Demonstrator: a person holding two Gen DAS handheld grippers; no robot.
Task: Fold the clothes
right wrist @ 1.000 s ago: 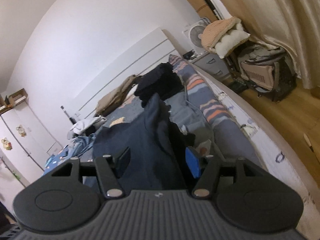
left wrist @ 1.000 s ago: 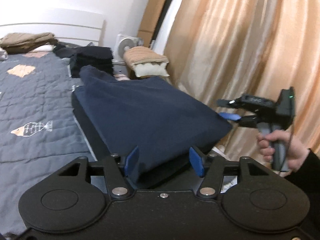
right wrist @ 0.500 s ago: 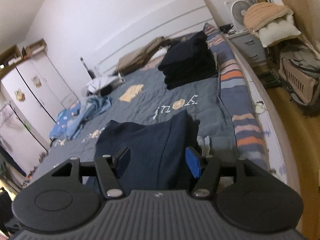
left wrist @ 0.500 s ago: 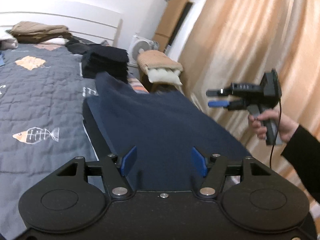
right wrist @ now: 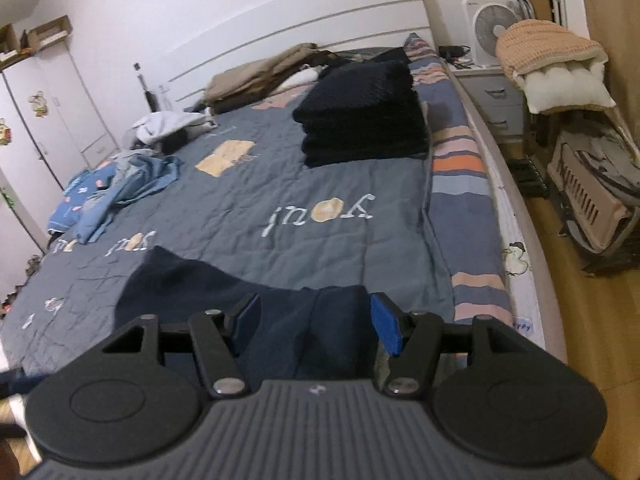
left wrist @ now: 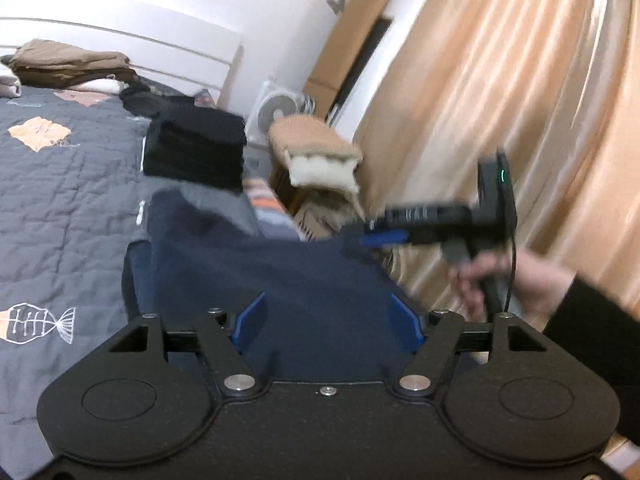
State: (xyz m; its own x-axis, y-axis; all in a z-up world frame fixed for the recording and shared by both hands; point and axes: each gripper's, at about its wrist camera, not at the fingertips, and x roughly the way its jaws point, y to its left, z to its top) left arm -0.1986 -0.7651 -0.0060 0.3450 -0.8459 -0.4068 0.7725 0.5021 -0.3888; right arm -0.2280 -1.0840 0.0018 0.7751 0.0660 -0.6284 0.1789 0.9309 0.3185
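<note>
A folded navy garment (left wrist: 280, 280) lies on the grey quilted bed (left wrist: 72, 208) near its right edge. My left gripper (left wrist: 327, 308) sits over the garment's near edge. Its jaws are opening, and the flat cloth lies between the blue pads (left wrist: 250, 320) without being pinched. In the left wrist view, a hand (left wrist: 516, 280) holds my right gripper (left wrist: 372, 232), blurred, by the garment's far right corner. In the right wrist view the navy garment (right wrist: 224, 292) spreads under and between my right gripper (right wrist: 314, 312), whose jaws stand wide apart and do not press the cloth.
A stack of folded black clothes (right wrist: 360, 120) sits further up the bed, with tan clothes (right wrist: 260, 76) at the headboard. Crumpled blue laundry (right wrist: 116, 188) lies on the far side. Beside the bed are a fan (right wrist: 492, 28), a nightstand (right wrist: 496, 100), a pet carrier (right wrist: 592, 204) and curtains (left wrist: 520, 100).
The navy garment has gone from raised in front of the right camera to flat on the bed. My right gripper swung away from its corner and back. The left pads have widened.
</note>
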